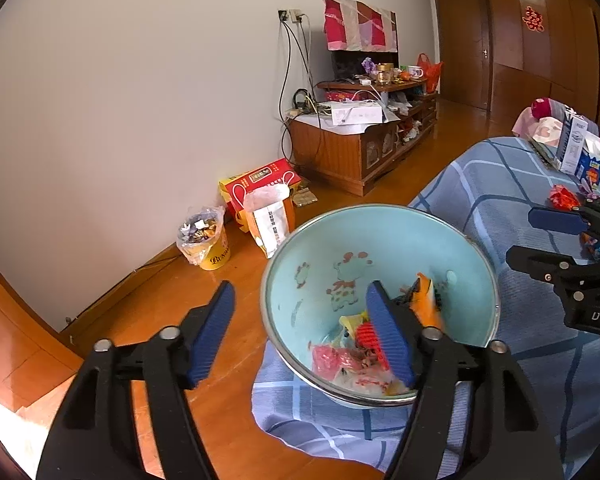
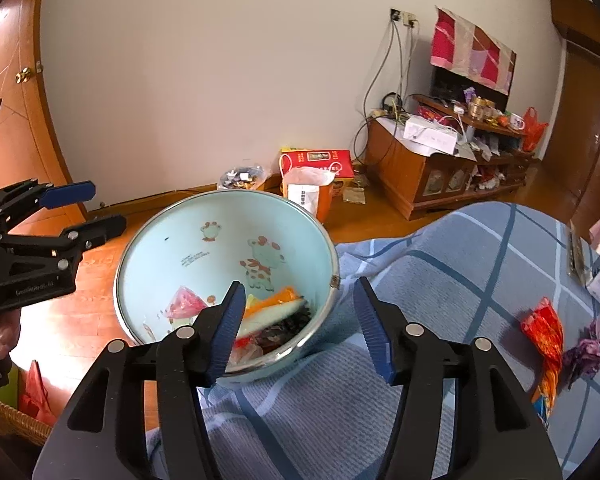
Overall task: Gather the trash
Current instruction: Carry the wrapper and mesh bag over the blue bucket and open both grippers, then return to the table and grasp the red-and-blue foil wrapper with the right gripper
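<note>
Right wrist view alone: red wrapper (image 2: 546, 330) beside open, empty right gripper (image 2: 300, 326); left gripper (image 1: 300, 336) likewise.

You have one bowl (image 2: 228, 216), two wrappers (image 2: 544, 332) loose on the cloth, and two grippers (image 1: 304, 328) in view.

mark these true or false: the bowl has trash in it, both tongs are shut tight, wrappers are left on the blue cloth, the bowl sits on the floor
1. The light blue enamel bowl with cartoon animals holds wrappers. True.
2. Both tongs are clamped shut. False: the left tongs and the right tongs both stand open, nothing pinched.
3. Wrappers are left on the blue checked cloth. True: a crumpled red-orange foil wrapper and a purple wrapper lie there.
4. The bowl sits on the wooden floor. False: it rests on the cloth's edge.
</note>
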Motion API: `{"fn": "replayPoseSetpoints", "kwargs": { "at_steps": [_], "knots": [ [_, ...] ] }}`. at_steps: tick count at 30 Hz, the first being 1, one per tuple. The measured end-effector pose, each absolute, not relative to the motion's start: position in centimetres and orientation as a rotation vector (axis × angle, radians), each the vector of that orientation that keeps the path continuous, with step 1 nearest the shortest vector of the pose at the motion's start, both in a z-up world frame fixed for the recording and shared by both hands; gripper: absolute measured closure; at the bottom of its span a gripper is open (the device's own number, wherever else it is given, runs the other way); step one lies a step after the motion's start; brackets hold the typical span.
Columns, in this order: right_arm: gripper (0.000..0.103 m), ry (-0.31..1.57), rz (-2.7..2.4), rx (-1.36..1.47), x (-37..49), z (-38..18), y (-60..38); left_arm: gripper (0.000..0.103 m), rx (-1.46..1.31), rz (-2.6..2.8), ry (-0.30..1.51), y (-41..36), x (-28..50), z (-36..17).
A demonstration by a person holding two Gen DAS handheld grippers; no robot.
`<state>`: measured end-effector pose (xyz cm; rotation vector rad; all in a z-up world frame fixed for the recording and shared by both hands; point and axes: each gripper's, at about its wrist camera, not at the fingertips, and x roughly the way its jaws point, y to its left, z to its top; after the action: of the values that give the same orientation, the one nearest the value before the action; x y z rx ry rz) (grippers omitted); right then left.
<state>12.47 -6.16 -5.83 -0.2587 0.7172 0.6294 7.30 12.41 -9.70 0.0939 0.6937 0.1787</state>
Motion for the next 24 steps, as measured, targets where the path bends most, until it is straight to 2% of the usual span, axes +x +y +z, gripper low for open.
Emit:
{"fn": "replayPoseSetpoints", "kwargs": {
  "at_steps": [10,18,22,24],
  "knots": [
    [0.040,0.730,0.371,-0.226,11.4,-4.7,-13.1,0.027,0.146,0.073,0.750,7.8,7.3,-12.5],
    [0.035,0.827,0.146,-0.100,13.0,-6.9,-21.1,0.021,0.156,0.044,0.748,6.3,7.7,-13.1],
    [0.036,0.902,0.127,-0.060,14.8,-8.6,-22.0,0.021,0.163,0.046,0.753,6.2,7.9,-13.5],
    [0.044,0.919,0.116,-0.048,15.1,-8.7,-22.4,0.021,0.161,0.054,0.755,6.4,8.1,-13.6]
  ]
}}
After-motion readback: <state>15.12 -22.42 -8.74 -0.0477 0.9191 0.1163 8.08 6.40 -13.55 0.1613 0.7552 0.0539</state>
